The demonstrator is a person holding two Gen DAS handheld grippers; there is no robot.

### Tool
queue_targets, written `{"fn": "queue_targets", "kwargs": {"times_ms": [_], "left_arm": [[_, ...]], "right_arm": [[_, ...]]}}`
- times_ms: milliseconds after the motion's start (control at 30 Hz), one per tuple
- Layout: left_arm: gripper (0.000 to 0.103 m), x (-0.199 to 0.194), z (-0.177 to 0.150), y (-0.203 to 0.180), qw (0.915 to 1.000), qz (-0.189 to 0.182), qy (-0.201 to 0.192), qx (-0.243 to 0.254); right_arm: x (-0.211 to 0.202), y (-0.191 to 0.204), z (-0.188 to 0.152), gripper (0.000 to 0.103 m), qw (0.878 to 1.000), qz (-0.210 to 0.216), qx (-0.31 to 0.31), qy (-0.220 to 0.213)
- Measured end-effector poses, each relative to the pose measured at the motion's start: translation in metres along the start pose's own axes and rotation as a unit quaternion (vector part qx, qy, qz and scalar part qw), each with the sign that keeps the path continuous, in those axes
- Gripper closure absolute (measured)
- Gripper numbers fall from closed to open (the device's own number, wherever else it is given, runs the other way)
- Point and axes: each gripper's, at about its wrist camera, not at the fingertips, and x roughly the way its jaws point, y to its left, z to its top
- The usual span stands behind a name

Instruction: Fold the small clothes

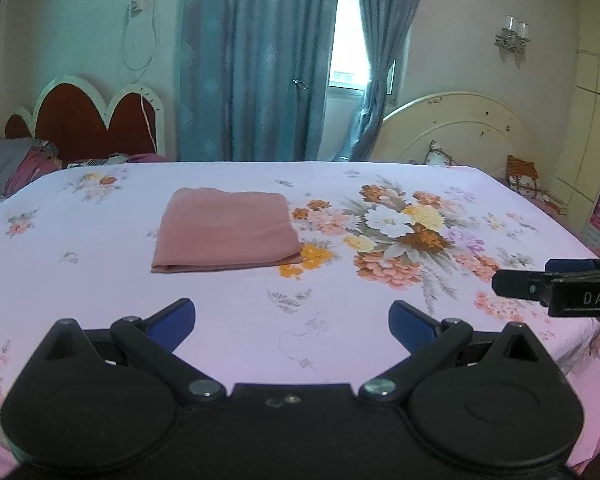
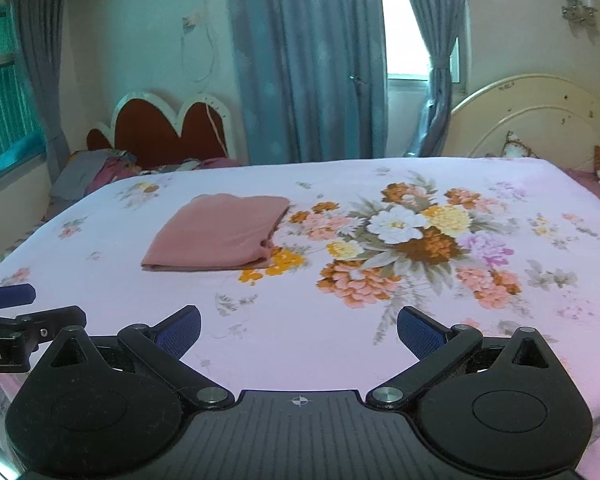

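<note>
A pink garment (image 1: 226, 230) lies folded into a neat rectangle on the floral bed sheet (image 1: 100, 280), left of the big flower print. The right wrist view shows the same folded garment (image 2: 220, 236) with its layered edge on the right. My left gripper (image 1: 292, 322) is open, held back above the sheet near the bed's front edge, nothing between its blue pads. My right gripper (image 2: 299, 330) is likewise open and empty, also well short of the garment. Each gripper's tip shows in the other's view: the right one (image 1: 540, 286) and the left one (image 2: 16, 304).
A bed with a red heart-shaped headboard (image 1: 96, 124) and piled clothes (image 1: 16, 164) stands behind on the left. Blue curtains (image 1: 256, 60) and a window are at the back. A cream headboard (image 1: 468, 132) with cushions stands at the right.
</note>
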Motion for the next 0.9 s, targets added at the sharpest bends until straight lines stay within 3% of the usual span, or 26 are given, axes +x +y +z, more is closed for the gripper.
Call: {"fn": "queue_targets", "kwargs": {"times_ms": [900], "left_arm": [[0.000, -0.005, 0.002, -0.004, 1.0000, 0.006, -0.006, -0.002]], "right_arm": [[0.010, -0.006, 0.005, 0.000, 1.000, 0.013, -0.007, -0.001]]}}
